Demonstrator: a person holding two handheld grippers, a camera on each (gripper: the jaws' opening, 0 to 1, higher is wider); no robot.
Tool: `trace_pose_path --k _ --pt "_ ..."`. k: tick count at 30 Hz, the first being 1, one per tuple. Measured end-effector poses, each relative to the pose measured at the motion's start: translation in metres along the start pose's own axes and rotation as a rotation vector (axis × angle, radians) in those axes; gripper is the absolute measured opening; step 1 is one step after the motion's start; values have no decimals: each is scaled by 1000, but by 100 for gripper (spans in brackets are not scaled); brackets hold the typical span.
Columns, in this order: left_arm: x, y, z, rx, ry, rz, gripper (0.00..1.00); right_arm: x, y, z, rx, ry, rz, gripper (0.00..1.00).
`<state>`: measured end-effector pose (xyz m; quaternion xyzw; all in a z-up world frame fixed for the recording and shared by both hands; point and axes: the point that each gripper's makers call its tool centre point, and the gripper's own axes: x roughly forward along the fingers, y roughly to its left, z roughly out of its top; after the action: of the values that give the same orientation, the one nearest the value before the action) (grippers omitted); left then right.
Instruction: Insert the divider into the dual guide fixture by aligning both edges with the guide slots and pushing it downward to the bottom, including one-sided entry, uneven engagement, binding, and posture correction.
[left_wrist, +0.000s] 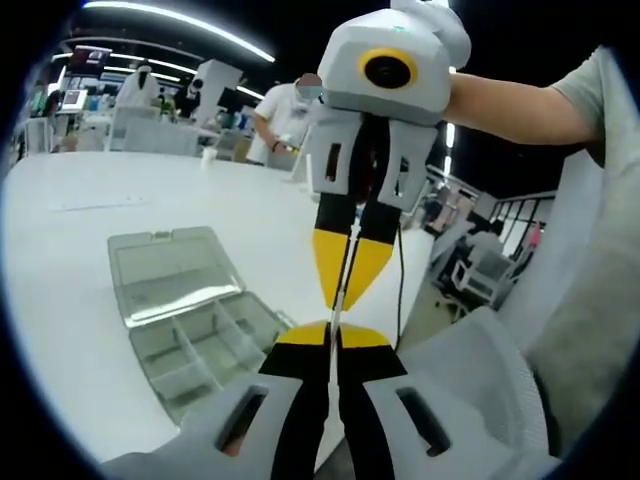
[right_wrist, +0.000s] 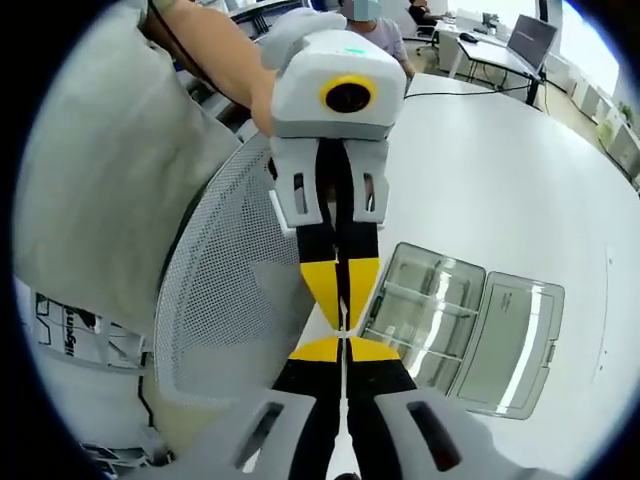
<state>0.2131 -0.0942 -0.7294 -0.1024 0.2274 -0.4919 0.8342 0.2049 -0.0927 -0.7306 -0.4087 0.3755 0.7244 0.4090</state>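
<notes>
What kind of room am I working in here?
Probably a lab or open workshop: a big white table holding a clear plastic compartment box, more desks with screens behind, and people in white coats at benches under long strip lights.

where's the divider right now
The thin divider is pinched edge-on between both grippers' yellow tips, held off the table edge, right of the open clear box in the left gripper view.

We see bright, even indoor lighting in both views. Ceiling strip lights (left_wrist: 190, 30) glow overexposed in left gripper view. Window area (right_wrist: 590, 50) blows out in right gripper view. White table (left_wrist: 70, 290) reflects light softly; we see faint shadows only. Fisheye bends straight lines strongly near edges. Background people are soft, slightly blurred. Near jaws appear sharp.
</notes>
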Motion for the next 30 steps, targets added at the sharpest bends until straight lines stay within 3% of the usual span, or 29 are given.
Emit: trace_pose_path --k 5,9,12,17,22,30 --pt "0 -1 0 11 0 4 0 0 1 0 1 16 -6 0" --pt "-1 4 2 0 -6 35 3 -1 -1 1 60 23 -23 0" --pt "-3 7 3 7 -7 50 6 -2 -3 0 62 32 -36 0" --pt "-5 11 4 4 -1 79 16 -3 -5 1 160 29 -32 0" --pt "-8 8 6 24 -7 86 7 -5 -4 6 226 21 -31 0" --pt "-13 1 7 24 -10 78 2 -7 -2 9 252 5 -36 0"
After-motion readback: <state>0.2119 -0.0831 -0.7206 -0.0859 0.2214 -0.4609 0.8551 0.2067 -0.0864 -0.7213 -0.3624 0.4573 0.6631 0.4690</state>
